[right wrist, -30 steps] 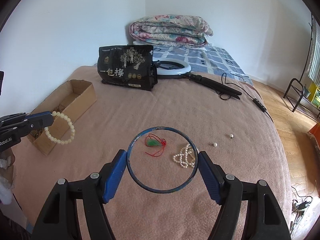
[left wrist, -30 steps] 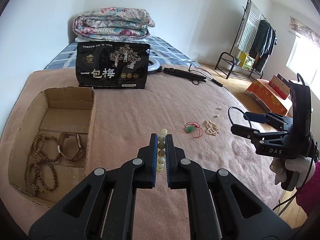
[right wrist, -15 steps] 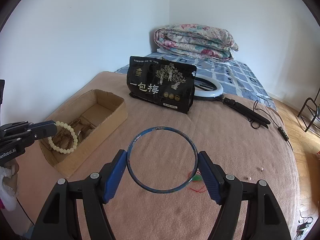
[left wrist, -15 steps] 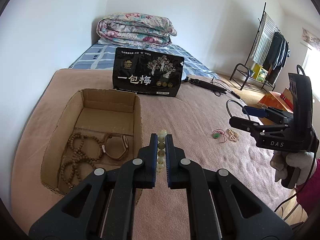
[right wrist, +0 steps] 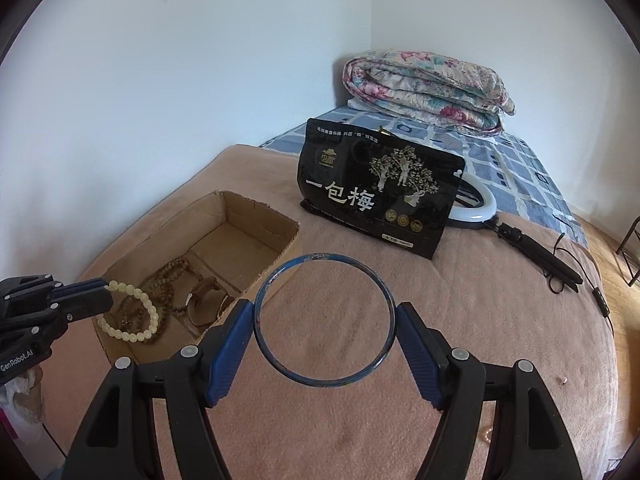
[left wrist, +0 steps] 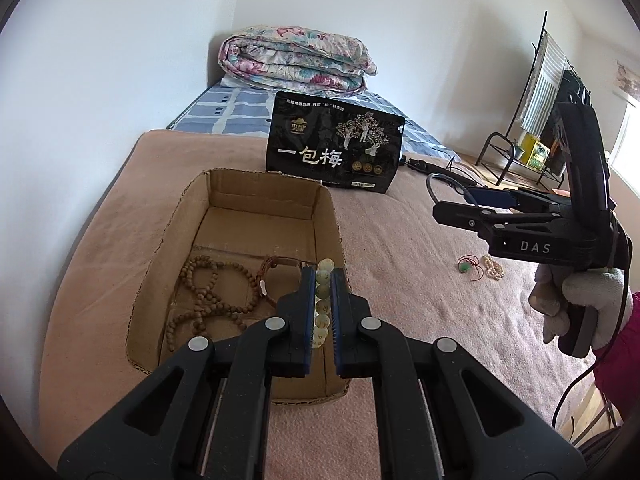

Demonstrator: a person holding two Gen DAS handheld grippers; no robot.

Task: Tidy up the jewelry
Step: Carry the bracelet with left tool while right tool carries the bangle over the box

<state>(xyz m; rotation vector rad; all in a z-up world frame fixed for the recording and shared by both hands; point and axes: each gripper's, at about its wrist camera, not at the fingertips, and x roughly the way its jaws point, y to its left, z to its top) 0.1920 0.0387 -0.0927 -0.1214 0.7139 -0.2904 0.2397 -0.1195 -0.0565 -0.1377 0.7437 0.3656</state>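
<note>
Left tongs (left wrist: 322,304) pinch bead bracelet (right wrist: 132,312); right tongs (right wrist: 325,320) clamp blue bangle (right wrist: 256,312).

The cardboard box (right wrist: 256,236) is open on top; its far half lies bare, while brown bead strings (left wrist: 212,292) fill the near half. A black bag (right wrist: 380,196) stands upright just behind it. Right of the box, the blanket (right wrist: 480,300) is mostly bare.

Black snack bag (right wrist: 380,196) w/ gold tree print stands upright on pink bed blanket (right wrist: 500,320). Behind it: white ring light (right wrist: 486,210), its black stand & cable at right. Folded floral quilt (left wrist: 296,60) at wall. Clothes rack (left wrist: 540,92) far right.
</note>
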